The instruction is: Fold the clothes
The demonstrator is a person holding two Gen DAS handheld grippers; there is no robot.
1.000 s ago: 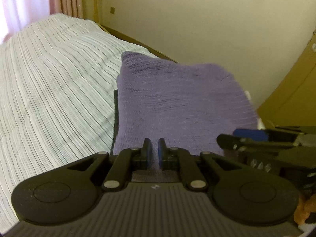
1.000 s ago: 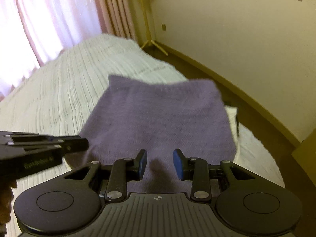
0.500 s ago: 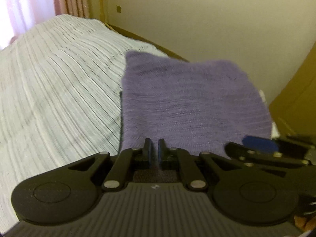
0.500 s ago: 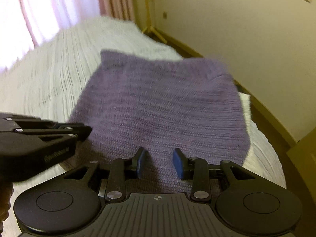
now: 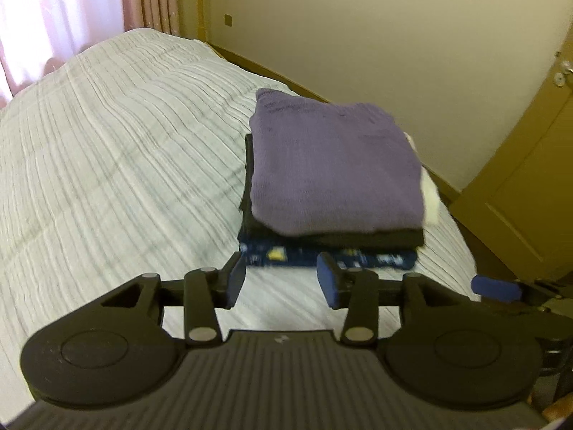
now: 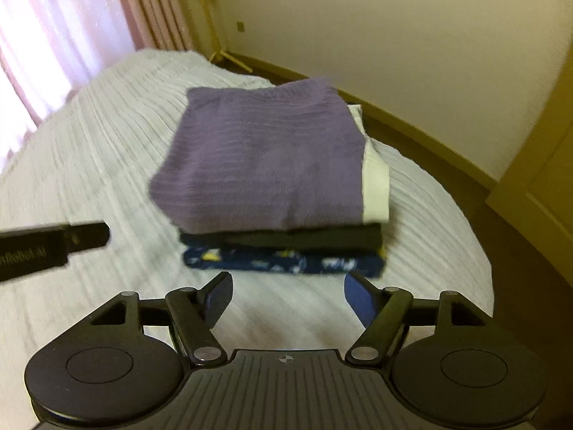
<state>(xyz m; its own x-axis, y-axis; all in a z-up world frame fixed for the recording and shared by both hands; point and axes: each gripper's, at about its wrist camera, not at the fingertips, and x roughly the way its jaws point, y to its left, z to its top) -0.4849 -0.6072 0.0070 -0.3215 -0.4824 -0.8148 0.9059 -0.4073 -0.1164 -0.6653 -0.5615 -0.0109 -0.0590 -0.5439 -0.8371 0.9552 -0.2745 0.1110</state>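
Resting folded atop a stack at centre frame, the purple knit point(image 5: 333, 168) is sitting on a dark garment point(image 5: 333, 238) and a navy patterned one point(image 5: 329, 258), with a white piece point(image 6: 374, 179) showing at its right edge, all on the striped bedspread point(image 5: 118, 150). Left gripper point(image 5: 283, 281) and right gripper point(image 6: 286, 299), both low in frame, have just been opening; jaws are standing apart, nothing between them. Reading this as release after stacking. Next move, I judge, is locating another unfolded garment; none is showing.
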